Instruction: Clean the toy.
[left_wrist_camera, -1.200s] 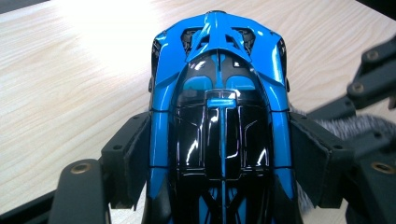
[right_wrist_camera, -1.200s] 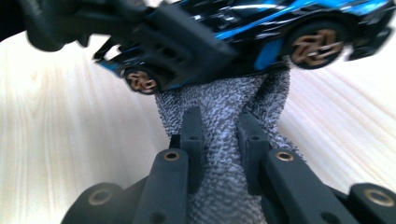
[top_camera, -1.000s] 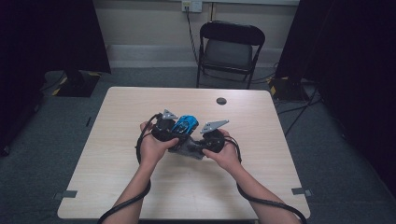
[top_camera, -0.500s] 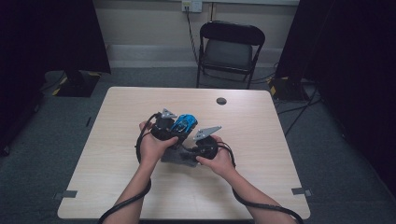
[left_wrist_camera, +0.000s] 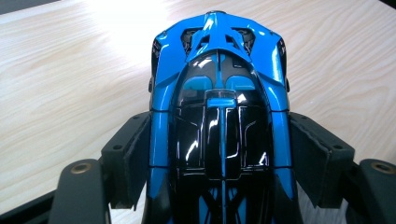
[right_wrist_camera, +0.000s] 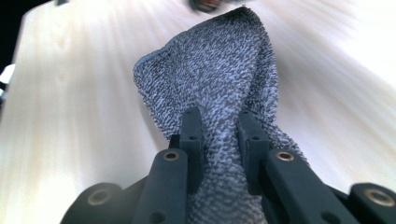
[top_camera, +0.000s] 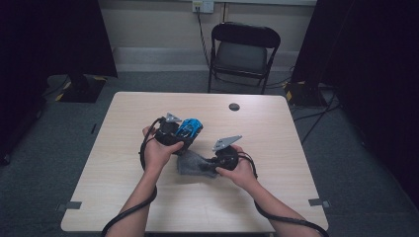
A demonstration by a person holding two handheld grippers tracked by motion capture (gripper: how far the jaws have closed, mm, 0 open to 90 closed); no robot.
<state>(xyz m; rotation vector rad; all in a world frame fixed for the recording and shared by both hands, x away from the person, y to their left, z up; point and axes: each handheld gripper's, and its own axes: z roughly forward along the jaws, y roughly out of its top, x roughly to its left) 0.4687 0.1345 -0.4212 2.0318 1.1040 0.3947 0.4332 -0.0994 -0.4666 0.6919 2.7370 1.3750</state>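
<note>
Blue toy car [left_wrist_camera: 219, 121], clamped by its sides in the left gripper [top_camera: 174, 132] above the bench [top_camera: 276, 123], awaits wiping: the right gripper [top_camera: 225, 159], just right of the car, pinches a grey cloth [right_wrist_camera: 219, 88], which probably must next meet the bodywork.

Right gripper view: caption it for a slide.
Right claw pinching a grey terry cloth above the pale wooden table.

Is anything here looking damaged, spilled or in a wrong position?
Nothing stands out. The left gripper clamps an intact blue toy car, and the right gripper pinches a bunched grey cloth over the table.
</note>
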